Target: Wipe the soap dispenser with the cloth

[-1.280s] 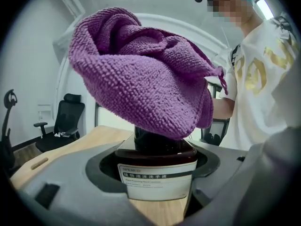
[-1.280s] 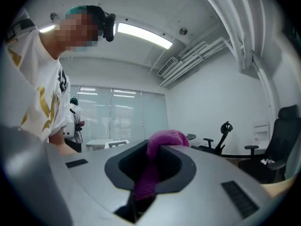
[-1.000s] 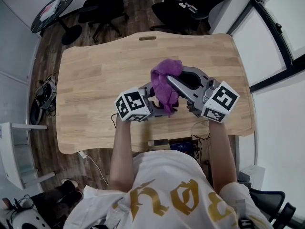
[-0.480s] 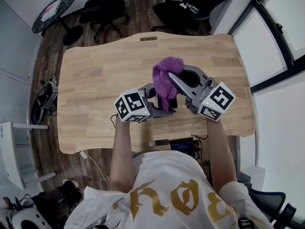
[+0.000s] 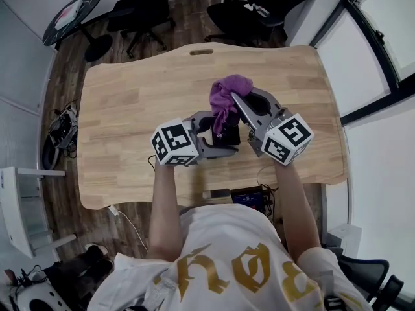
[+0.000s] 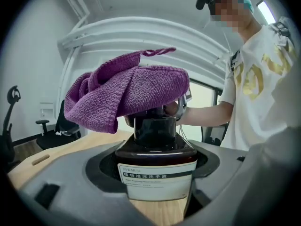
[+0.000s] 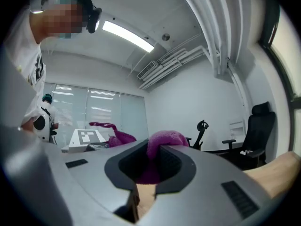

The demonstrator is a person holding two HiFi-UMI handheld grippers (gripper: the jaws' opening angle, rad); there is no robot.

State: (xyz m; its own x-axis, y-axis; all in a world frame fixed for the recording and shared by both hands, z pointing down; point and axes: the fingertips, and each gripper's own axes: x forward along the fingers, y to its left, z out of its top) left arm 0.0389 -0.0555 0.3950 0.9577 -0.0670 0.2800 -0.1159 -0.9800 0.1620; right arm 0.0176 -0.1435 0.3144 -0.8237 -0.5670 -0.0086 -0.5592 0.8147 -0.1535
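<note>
Wooden table (image 5: 130,96), left tool (image 5: 225,141) clamping soap dispenser (image 6: 157,159), right tool (image 5: 233,102) angled inward, pinching cloth (image 6: 127,93) atop it

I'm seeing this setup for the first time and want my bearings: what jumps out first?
A bright purple cloth, pinched in the right claw, is draped over the pump top of a dark soap dispenser. The left claw is clamped on that bottle's body, over a pale wooden table.
</note>
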